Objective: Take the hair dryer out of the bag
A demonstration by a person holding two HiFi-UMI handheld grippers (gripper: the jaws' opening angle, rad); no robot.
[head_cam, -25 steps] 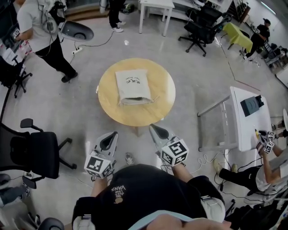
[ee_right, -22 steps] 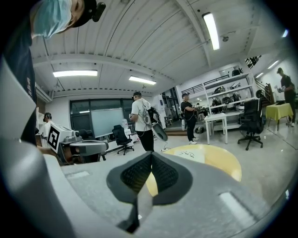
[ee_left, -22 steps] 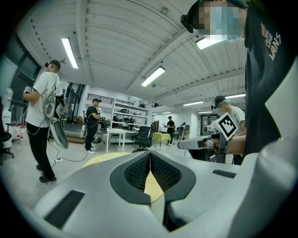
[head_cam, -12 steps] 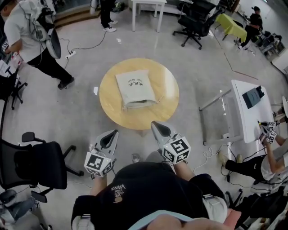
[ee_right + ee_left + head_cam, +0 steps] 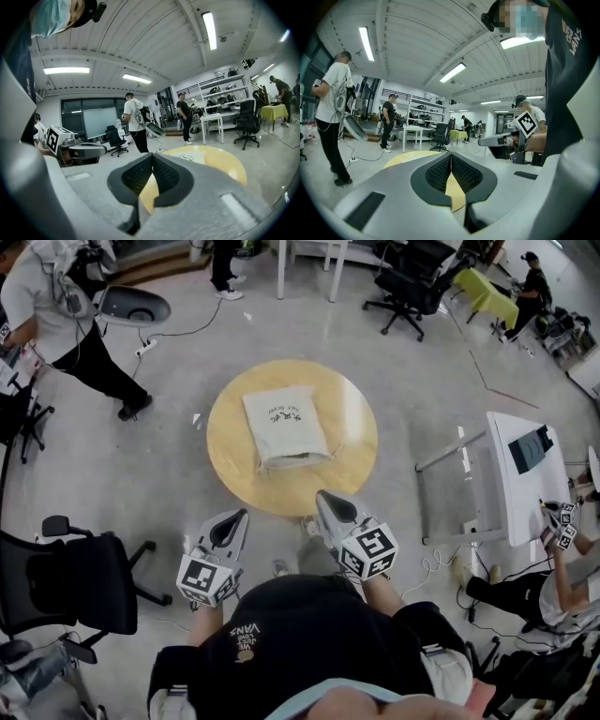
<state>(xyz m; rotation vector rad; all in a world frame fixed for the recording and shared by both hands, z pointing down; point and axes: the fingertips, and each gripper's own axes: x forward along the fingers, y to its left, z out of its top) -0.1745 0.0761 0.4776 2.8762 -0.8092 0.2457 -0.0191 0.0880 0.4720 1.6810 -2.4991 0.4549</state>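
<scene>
Grey floor (image 5: 169, 456) of an open workshop, round wooden table (image 5: 352, 442) in the middle of it. Cream drawstring bag (image 5: 286, 423) lies about the table's centre, mouth toward the near edge. The hair dryer cannot be seen from outside.

Checked left claw (image 5: 234, 517): jaws together, nothing between them, held off the near edge over the floor. Checked right claw (image 5: 323, 496): jaws together, empty, tip at the near edge. Both are well apart from the bag.
</scene>
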